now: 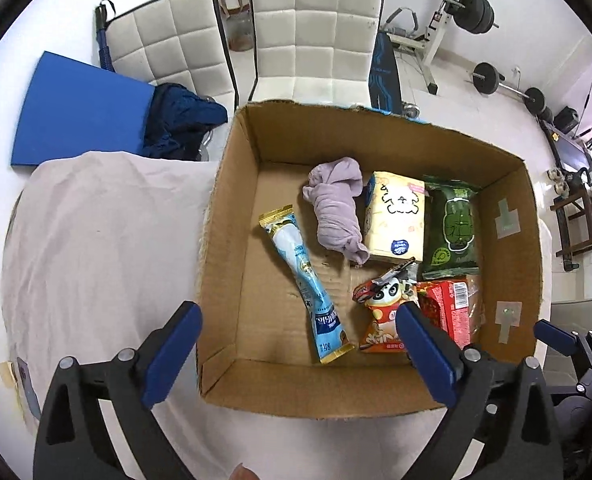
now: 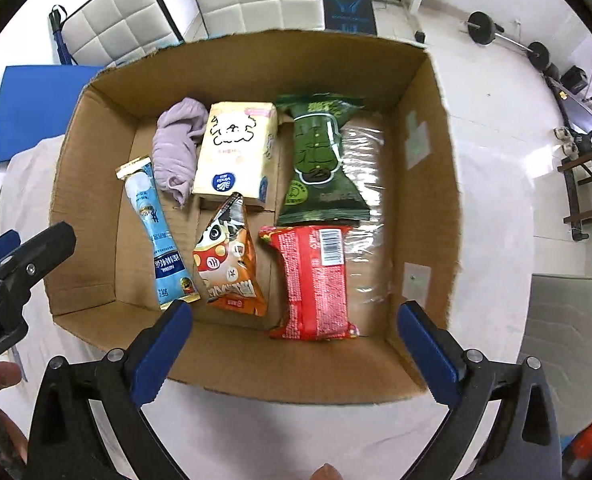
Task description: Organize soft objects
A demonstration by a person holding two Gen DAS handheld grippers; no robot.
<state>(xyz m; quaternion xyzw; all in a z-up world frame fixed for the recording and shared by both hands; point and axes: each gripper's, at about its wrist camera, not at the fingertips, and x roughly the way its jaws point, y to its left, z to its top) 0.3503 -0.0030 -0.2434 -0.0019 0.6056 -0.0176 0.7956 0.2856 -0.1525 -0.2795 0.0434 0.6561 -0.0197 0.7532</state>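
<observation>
An open cardboard box (image 1: 231,220) (image 2: 83,200) stands on a cloth-covered table. On its floor lie a blue stick pouch (image 1: 308,280) (image 2: 163,240), a rolled lilac cloth (image 1: 334,208) (image 2: 175,148), a cream tissue pack (image 1: 396,216) (image 2: 235,152), a green packet (image 1: 452,228) (image 2: 320,160), an orange panda snack bag (image 1: 380,320) (image 2: 227,264) and a red packet (image 1: 448,304) (image 2: 316,276). My left gripper (image 1: 298,312) hangs open above the box's near left part, holding nothing. My right gripper (image 2: 293,308) is open over the near wall, also holding nothing.
A pale cloth (image 1: 95,240) covers the table left of the box. Beyond it are a blue mat (image 1: 79,112), a dark blue garment (image 1: 179,120), two white padded chairs (image 1: 312,32) and weight equipment (image 1: 472,12) on the white floor.
</observation>
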